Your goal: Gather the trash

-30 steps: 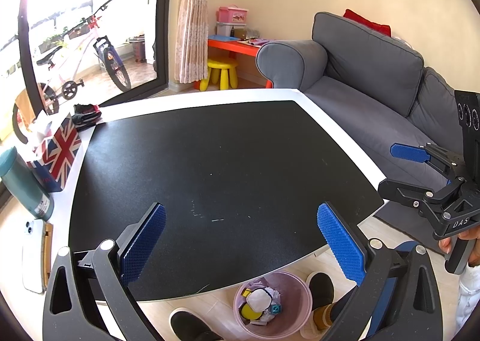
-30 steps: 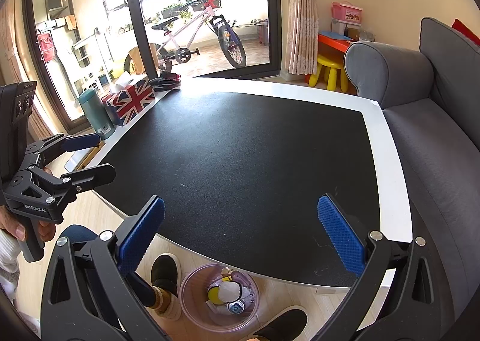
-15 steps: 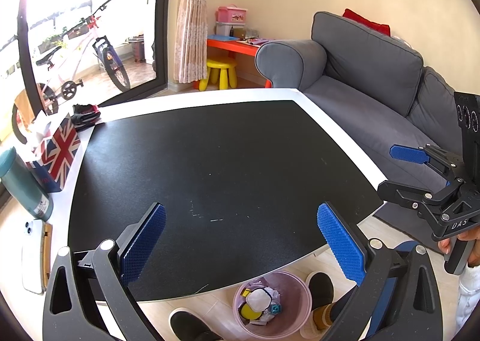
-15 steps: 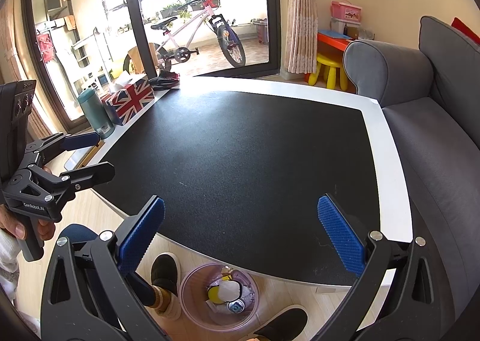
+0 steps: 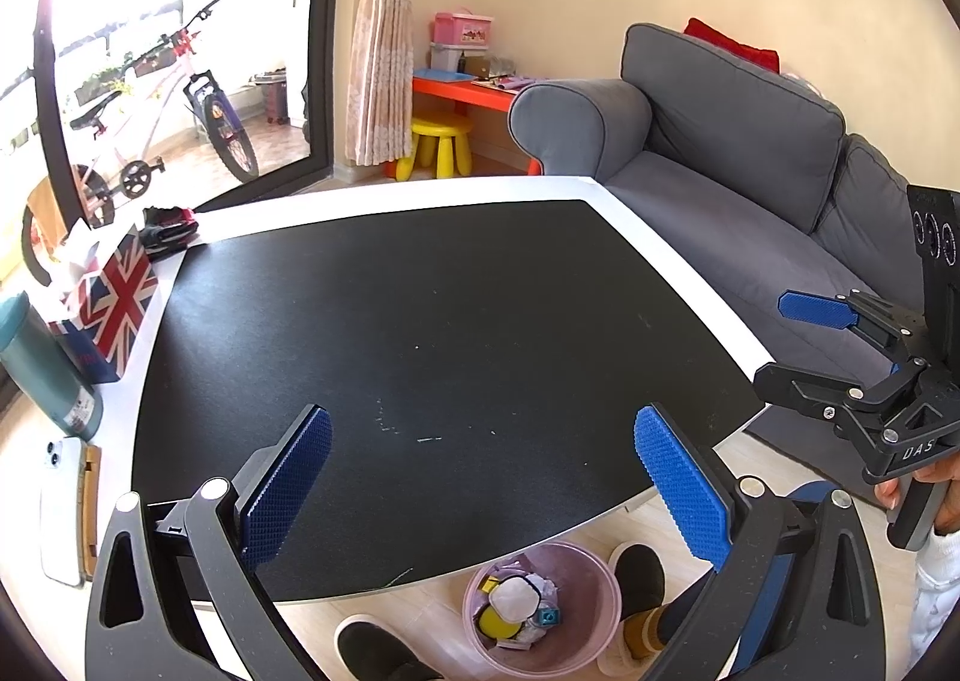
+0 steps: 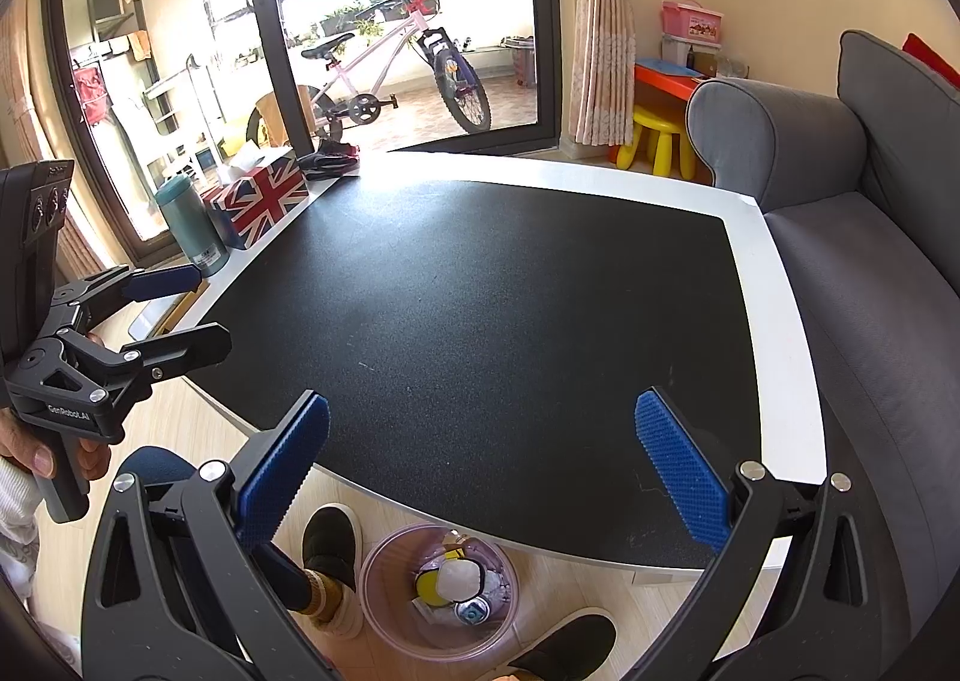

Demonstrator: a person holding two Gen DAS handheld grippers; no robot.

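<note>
1. Your left gripper point(image 5: 483, 471) hangs over the near edge of the table point(image 5: 678, 267), jaws spread wide, with nothing between its blue pads point(image 5: 288, 486).
2. Your right gripper point(image 6: 480, 471) is in the same condition: jaws wide apart, nothing held, poised above the table's near edge.
3. From the right wrist view, the left gripper appears at the left edge, held by a hand point(image 6: 36, 456) around its grip, fingers parted and empty.
4. From the left wrist view, the right gripper point(image 5: 798, 345) appears at the right edge, also open, with fingertips of a hand point(image 5: 936, 495) on its handle.
5. The black mat point(image 5: 432, 321) covering the table carries only a few small pale specks near its middle.
6. The pink bin point(image 6: 441, 591) stands on the floor just below the table's near edge, between your two shoes point(image 6: 327, 546).
7. The trash point(image 6: 456, 582) lies inside that bin: a white piece over a yellow one, crumpled wrappers and a small blue item.
8. Along the table's left margin stand a Union Jack tissue box point(image 5: 111, 303), a teal bottle point(image 5: 45, 369), a white phone point(image 5: 60, 507) and a dark bundle point(image 5: 171, 225).
9. A grey sofa point(image 5: 738, 141) runs along the table's right side.
</note>
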